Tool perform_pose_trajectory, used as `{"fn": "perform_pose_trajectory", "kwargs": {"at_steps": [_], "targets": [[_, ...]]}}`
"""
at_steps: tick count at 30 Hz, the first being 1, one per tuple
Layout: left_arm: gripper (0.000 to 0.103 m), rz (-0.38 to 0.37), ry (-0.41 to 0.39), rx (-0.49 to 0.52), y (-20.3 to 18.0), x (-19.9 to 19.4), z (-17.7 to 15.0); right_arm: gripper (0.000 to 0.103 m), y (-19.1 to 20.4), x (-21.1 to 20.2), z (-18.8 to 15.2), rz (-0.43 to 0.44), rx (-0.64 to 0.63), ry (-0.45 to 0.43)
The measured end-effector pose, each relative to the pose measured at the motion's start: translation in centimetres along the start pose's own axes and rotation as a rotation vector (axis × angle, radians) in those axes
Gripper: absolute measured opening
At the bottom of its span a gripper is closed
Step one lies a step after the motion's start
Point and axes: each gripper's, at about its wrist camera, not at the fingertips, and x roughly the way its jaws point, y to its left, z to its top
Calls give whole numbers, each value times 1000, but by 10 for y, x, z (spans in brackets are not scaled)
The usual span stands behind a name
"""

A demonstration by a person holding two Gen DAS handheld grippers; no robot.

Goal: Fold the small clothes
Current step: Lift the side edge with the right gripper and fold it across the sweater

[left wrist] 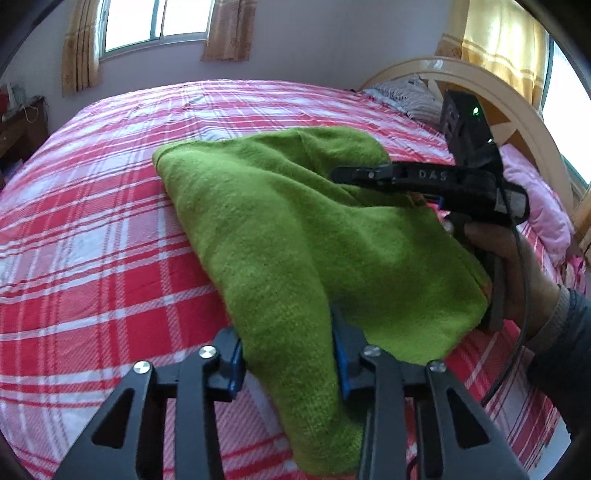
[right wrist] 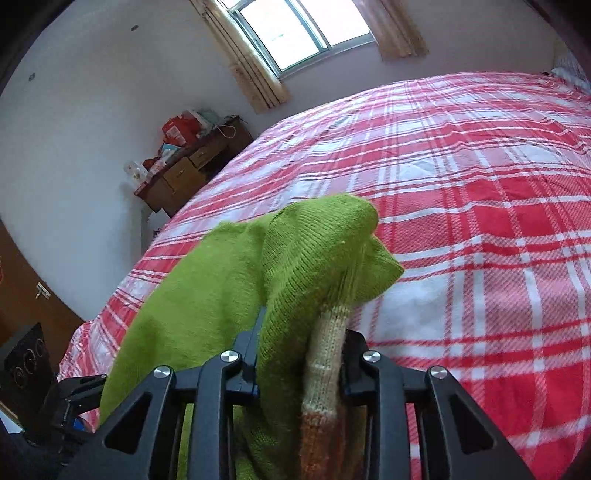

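A small green knitted garment (left wrist: pixel 295 229) lies partly lifted over the red and white checked bed (left wrist: pixel 92 221). My left gripper (left wrist: pixel 290 354) is shut on its near edge, and the knit bunches between the blue pads. Seen from the left wrist, the right gripper (left wrist: pixel 343 175) comes in from the right and pinches the garment's far side, a person's hand (left wrist: pixel 517 266) holding its grip. In the right wrist view the right gripper (right wrist: pixel 299 354) is shut on the green garment (right wrist: pixel 303 266), with a cream and orange striped cuff (right wrist: pixel 325 354) between its fingers. The left gripper (right wrist: pixel 77 391) shows at the lower left.
A curved wooden headboard (left wrist: pixel 480 81) with a striped pillow (left wrist: pixel 410 96) and a pink blanket (left wrist: pixel 535 199) stands at the right. A cluttered wooden desk (right wrist: pixel 192 162) stands by the wall past the bed's corner. A curtained window (right wrist: pixel 295 33) is behind. A dark speaker (right wrist: pixel 26 354) stands low left.
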Motion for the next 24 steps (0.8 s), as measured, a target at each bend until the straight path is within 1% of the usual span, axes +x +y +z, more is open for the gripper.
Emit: {"fn": "perform_pose_trajectory", "kwargs": {"at_steps": [5, 13, 24], "targets": [[34, 9, -19, 6, -1, -21, -10, 30, 13, -8, -10, 4, -4, -3], [33, 32, -42, 34, 1, -50, -25, 30, 39, -17, -28, 44, 13, -4], [32, 45, -74, -3, 16, -83, -46, 29, 90, -20, -46, 88, -22, 2]]}}
